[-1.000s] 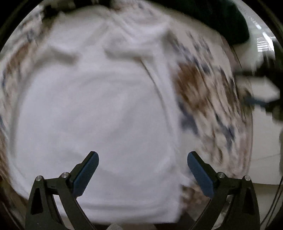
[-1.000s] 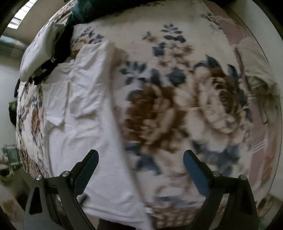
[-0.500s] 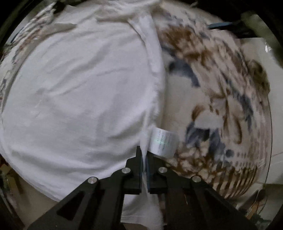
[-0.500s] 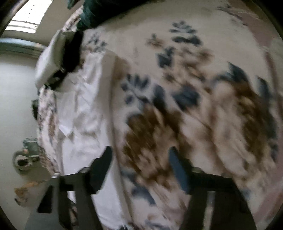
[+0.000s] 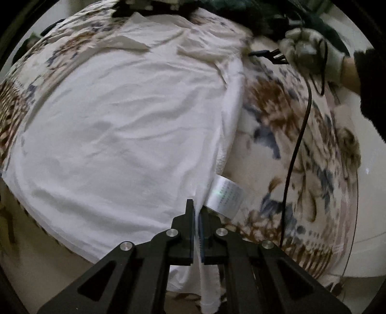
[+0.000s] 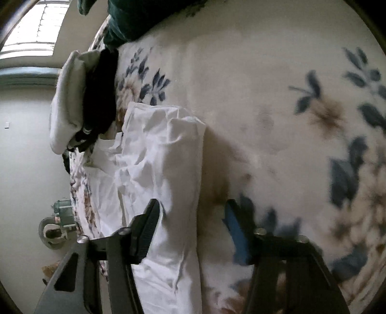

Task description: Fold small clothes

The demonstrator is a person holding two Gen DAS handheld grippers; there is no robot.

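Note:
A white T-shirt [image 5: 125,125] lies spread flat on a floral blanket [image 5: 301,149]. My left gripper [image 5: 196,212] is shut on the shirt's right side seam near the hem, next to a white care label [image 5: 225,195]. My right gripper [image 6: 190,217] is open, its fingers either side of the shirt's folded right edge [image 6: 178,169] near the sleeve. In the left wrist view the right gripper [image 5: 267,54] shows far off at the shirt's upper right edge, held by a gloved hand [image 5: 308,53].
A dark green cloth [image 6: 135,17] and a grey and black bundle [image 6: 82,101] lie at the blanket's far end. A black cable [image 5: 296,145] hangs across the blanket. The floor and a small round object [image 6: 55,231] show beside the bed's left edge.
My left gripper closed on the shirt's side seam by the label. My right gripper moved up along the shirt's right edge and narrowed its opening around it.

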